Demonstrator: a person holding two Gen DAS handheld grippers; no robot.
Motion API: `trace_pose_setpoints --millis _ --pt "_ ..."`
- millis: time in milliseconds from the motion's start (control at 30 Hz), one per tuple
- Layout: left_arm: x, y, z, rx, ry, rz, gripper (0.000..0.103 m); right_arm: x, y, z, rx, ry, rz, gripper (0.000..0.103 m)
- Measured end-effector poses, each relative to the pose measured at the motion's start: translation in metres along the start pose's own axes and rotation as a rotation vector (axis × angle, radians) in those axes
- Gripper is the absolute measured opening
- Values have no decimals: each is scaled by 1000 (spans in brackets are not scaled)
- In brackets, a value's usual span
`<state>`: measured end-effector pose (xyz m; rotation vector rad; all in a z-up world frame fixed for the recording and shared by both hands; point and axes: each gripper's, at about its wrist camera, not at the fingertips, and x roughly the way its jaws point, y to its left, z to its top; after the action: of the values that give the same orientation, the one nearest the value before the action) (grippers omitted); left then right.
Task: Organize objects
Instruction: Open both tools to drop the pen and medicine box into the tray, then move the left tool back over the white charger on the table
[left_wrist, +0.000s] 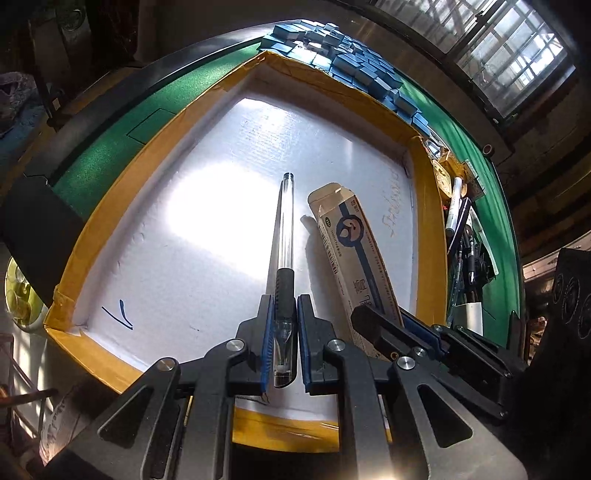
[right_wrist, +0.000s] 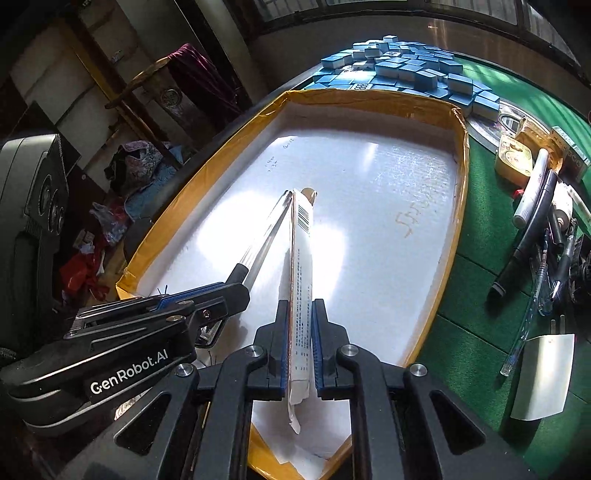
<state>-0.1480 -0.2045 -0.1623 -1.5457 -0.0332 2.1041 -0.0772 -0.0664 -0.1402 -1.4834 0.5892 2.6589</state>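
Note:
A clear pen (left_wrist: 285, 229) with a black grip is clamped between the fingers of my left gripper (left_wrist: 284, 314), which is shut on it; its far end points away over the white tray floor. My right gripper (right_wrist: 300, 314) is shut on a flattened narrow carton (right_wrist: 301, 266), white and beige with a barcode and a blue logo. In the left wrist view that carton (left_wrist: 354, 251) lies just right of the pen, with the right gripper (left_wrist: 384, 325) clamped on its near end. In the right wrist view the pen (right_wrist: 264, 236) and left gripper (right_wrist: 221, 295) sit left of the carton.
Both grippers hover inside a shallow white tray with yellow taped walls (left_wrist: 430, 206) (right_wrist: 456, 206) on a green felt table. Blue tiles (left_wrist: 354, 62) (right_wrist: 413, 70) are heaped beyond its far edge. Loose pens and markers (right_wrist: 535, 229) (left_wrist: 461, 236) and a white card (right_wrist: 543, 376) lie to the right.

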Motion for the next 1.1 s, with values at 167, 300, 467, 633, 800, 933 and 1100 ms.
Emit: trace_pose_setpoints --millis 167,300,467,633,800,933,1100 --pt "6 1 -1 -3 15 6 10 -1 -2 -2 13 -5 -7 12" --pt "5 3 -1 -11 16 -3 11 -4 -2 -2 20 -16 7 15" --pt "-1 12 0 -56 4 -65 24 -14 -10 -3 56 -64 36 33" --pt "-17 10 0 -93 -53 -130 52 -35 -19 -4 72 -135 94 46" --pt "-24 -18 -4 -43 -79 -153 57 -64 -35 -19 85 -205 74 50" --pt "-27 -48 -12 22 -91 -187 57 -87 -61 -38 137 -250 -16 52" --pt "-14 -98 -25 135 -56 -211 58 -104 -106 -60 227 -257 -148 53"
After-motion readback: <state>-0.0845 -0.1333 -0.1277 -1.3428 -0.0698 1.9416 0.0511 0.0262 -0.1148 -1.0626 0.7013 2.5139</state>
